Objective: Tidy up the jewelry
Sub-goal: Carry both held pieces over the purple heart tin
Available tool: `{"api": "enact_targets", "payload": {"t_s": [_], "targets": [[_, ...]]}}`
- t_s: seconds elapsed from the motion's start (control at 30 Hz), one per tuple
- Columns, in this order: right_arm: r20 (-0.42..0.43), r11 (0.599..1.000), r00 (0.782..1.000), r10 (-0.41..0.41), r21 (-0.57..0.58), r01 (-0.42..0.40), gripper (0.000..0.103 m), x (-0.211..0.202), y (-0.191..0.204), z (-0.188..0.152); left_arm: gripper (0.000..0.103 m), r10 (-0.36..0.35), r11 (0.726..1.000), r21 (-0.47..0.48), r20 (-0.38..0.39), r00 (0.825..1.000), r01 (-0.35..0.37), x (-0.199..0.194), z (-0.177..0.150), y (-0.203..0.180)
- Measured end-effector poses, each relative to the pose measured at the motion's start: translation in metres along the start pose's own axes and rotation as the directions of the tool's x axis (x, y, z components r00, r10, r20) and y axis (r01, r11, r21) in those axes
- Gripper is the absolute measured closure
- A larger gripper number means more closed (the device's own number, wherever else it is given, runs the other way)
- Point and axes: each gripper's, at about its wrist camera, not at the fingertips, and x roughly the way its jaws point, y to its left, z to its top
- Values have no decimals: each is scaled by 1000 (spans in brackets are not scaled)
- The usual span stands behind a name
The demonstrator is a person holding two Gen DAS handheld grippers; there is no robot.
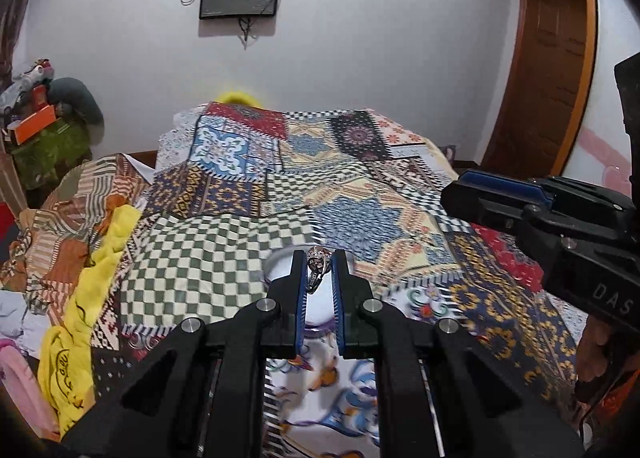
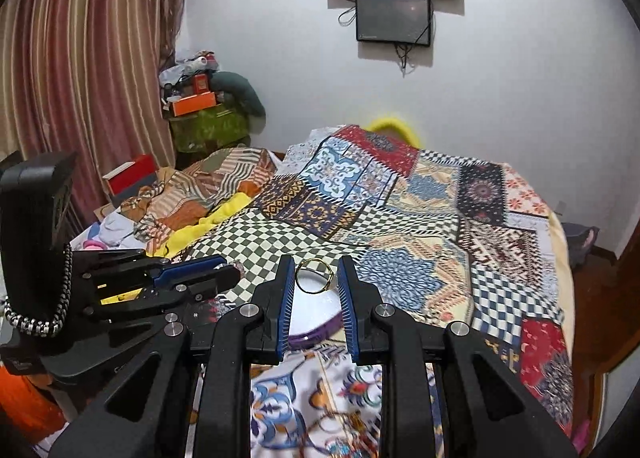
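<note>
Left gripper (image 1: 319, 258) is clamped on a stone ring (image 1: 318, 261), pinched between the blue pads near the tips, above a white dish (image 1: 276, 264) with a purple rim that sits on the patchwork bedspread (image 1: 224, 258). Right gripper (image 2: 316, 274) holds a gold ring (image 2: 315, 276) by its band edges, jaws closed onto it, over the same dish (image 2: 320, 318). Risks, as judged: both rings are thin, hard and round, held at the pad tips only; a slight twist or easing of grip could let either pivot out and drop. A ring missing the dish would land on the busy print and be hard to find among folds. The two tools sit near each other, so one may knock the other on release. The dish rests on soft bedding and may tip if pressed. Readable writing: "DAS" on the right tool body as seen from the left wrist; nothing else legible.
</note>
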Motion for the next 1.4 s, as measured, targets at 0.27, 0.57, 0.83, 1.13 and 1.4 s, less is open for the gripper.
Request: {"api": "enact_targets", "payload": {"t_s": [0.27,0.57,0.83,1.13,1.4], "targets": [[-119,999,992,34,25,-32,83,52,-16,3,92,3,1000,-19,-41,999,-4,28,2,17],[-270,993,957,105,72,-88,83,98,-33,-4,92,-65,998,-13,-167,984,64,77,-5,23],[-340,990,931,134,82,-112,83,118,-35,-13,92,-89,996,-11,-239,967,89,100,-9,28],[-382,989,912,148,46,-141,83,130,-23,-18,87,-12,1000,15,-189,982,15,78,-4,45],[-413,988,900,142,7,-153,83,135,-13,-24,64,11,999,37,-243,970,-2,76,-23,51]]}}
